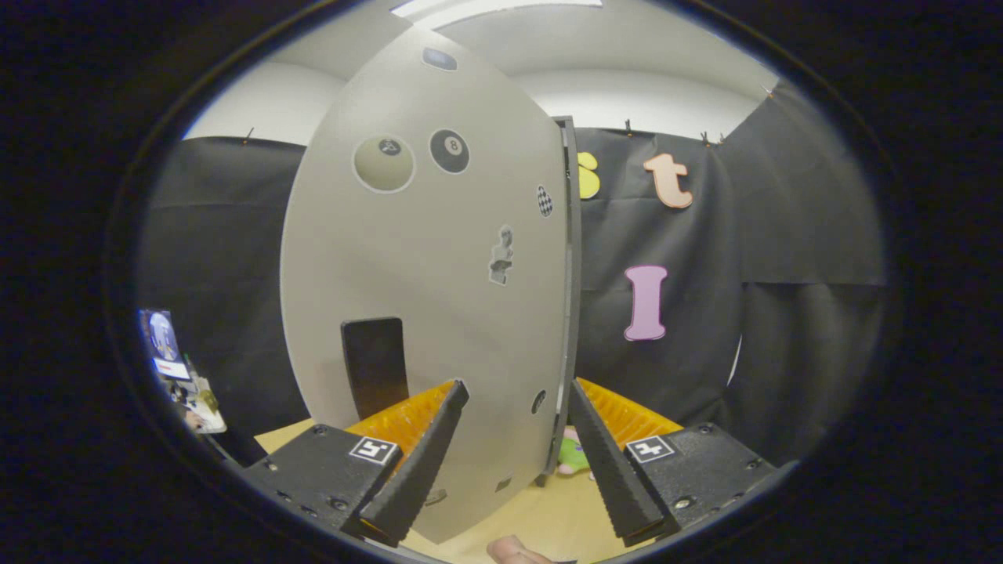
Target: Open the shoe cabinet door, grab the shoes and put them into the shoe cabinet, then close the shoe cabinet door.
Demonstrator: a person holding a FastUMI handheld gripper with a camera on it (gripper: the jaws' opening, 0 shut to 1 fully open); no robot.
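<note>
recording booth: black cloth walls (783, 235), plain white ceiling (627, 63), monitor (163, 341) at side.

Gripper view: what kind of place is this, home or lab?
Likely a staged recording booth, not a home: black cloth wall pinned up behind, a lone sticker-covered cabinet door on a wooden table. The open claw straddles the door's edge.

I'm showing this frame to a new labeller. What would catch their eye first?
The grey shoe cabinet door, swung open and dotted with stickers including an eight-ball sticker, looms just ahead. The gripper is open, its black fingers straddling the door's free edge without pressing it. Something pink and green lies on the wooden floor past that edge.
</note>
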